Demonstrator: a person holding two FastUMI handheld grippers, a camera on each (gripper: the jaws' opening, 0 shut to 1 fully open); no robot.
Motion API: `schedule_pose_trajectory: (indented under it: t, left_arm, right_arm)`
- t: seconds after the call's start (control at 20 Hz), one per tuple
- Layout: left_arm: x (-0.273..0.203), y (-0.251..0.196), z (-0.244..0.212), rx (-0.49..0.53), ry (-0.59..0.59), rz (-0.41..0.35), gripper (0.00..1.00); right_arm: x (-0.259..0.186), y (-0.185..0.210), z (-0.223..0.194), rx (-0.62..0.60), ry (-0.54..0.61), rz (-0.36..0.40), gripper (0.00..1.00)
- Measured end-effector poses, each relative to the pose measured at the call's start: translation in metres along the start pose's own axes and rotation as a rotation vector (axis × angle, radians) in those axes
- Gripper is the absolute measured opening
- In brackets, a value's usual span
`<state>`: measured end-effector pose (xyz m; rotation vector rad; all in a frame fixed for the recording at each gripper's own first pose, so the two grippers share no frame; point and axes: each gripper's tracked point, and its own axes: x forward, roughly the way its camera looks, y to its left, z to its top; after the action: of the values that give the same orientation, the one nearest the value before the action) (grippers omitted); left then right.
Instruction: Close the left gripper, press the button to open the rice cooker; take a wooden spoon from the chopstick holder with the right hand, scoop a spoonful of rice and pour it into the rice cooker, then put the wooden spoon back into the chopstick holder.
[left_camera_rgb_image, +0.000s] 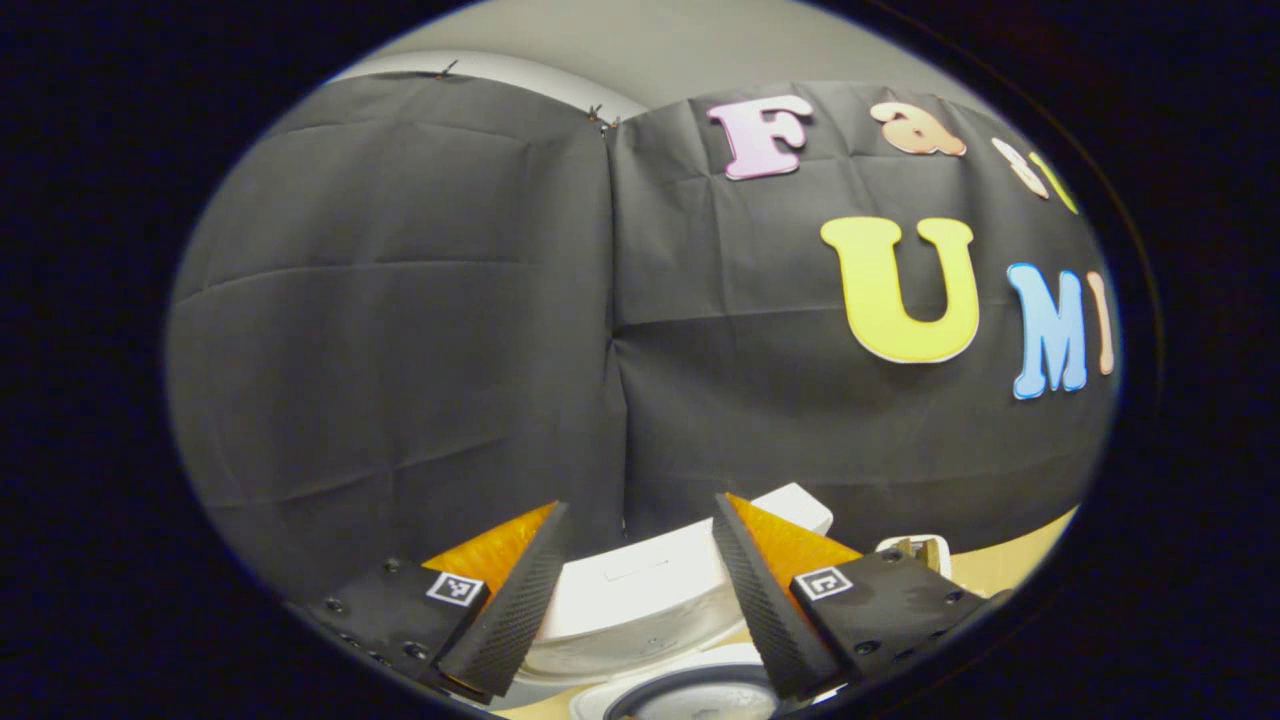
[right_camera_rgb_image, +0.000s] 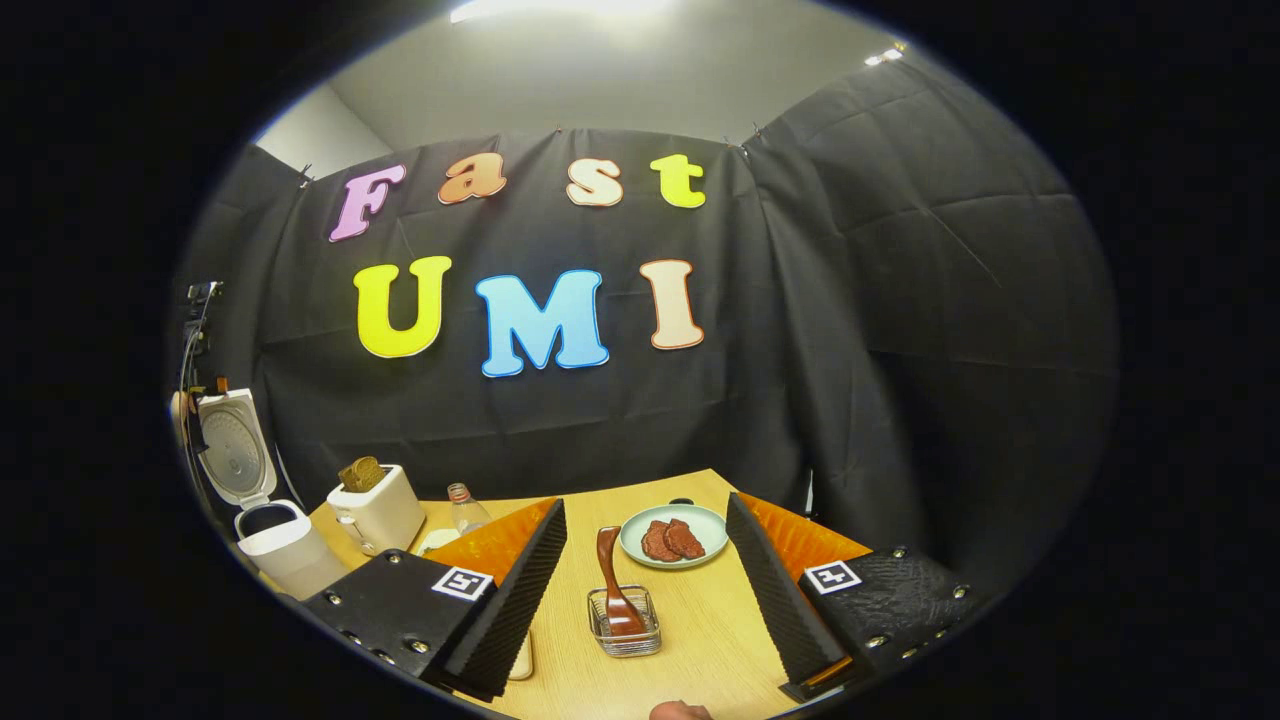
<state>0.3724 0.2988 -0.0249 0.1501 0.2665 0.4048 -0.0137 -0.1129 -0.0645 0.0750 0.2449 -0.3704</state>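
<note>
While the rice cooker (right_camera_rgb_image: 270, 520) stands at the table's (right_camera_rgb_image: 700, 620) left edge with its lid (right_camera_rgb_image: 232, 450) raised upright, the wooden spoon (right_camera_rgb_image: 615, 585) stands in the wire chopstick holder (right_camera_rgb_image: 623, 625) near the table's front edge. Right gripper (right_camera_rgb_image: 645, 575): fingers spread wide, framing the holder without touching it. Behind the holder, a plate (right_camera_rgb_image: 672, 535) of dark meat slices lies toward the far edge; a toaster (right_camera_rgb_image: 378, 508) and a bottle (right_camera_rgb_image: 465, 508) stand just right of the cooker. Left gripper (left_camera_rgb_image: 640, 575): fingers spread apart, empty, above the cooker (left_camera_rgb_image: 650, 600).
</note>
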Motion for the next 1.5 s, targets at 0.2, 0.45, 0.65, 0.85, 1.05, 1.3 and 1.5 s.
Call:
schedule_pose_trajectory:
  t: [0.2, 0.45, 0.65, 0.85, 1.05, 1.3, 1.5]
  left_arm:
    - [-0.006, 0.0, 0.0, -0.026, 0.027, -0.006, 0.97]
    - [-0.021, -0.011, -0.003, -0.026, 0.064, -0.014, 0.97]
    - [-0.05, -0.028, -0.015, -0.016, 0.068, -0.03, 0.97]
    - [-0.077, -0.044, -0.026, -0.022, 0.076, -0.045, 0.96]
    - [-0.103, -0.061, -0.043, -0.043, 0.1, -0.056, 0.96]
    - [-0.127, -0.079, -0.069, -0.005, 0.12, -0.049, 0.96]
    - [-0.149, -0.094, -0.094, -0.016, 0.153, -0.055, 0.96]
  right_arm:
    - [0.001, -0.003, 0.004, -0.03, -0.01, 0.012, 0.98]
    - [0.005, -0.012, 0.007, -0.019, -0.009, 0.03, 0.98]
    - [0.011, -0.023, 0.008, -0.009, -0.009, 0.043, 0.98]
    - [0.016, -0.031, 0.005, -0.005, 0.001, 0.064, 0.98]
    - [0.023, -0.042, 0.003, -0.006, 0.009, 0.08, 0.98]
    - [0.03, -0.052, 0.003, -0.016, 0.018, 0.106, 0.98]
    - [0.038, -0.059, -0.003, -0.03, 0.031, 0.127, 0.98]
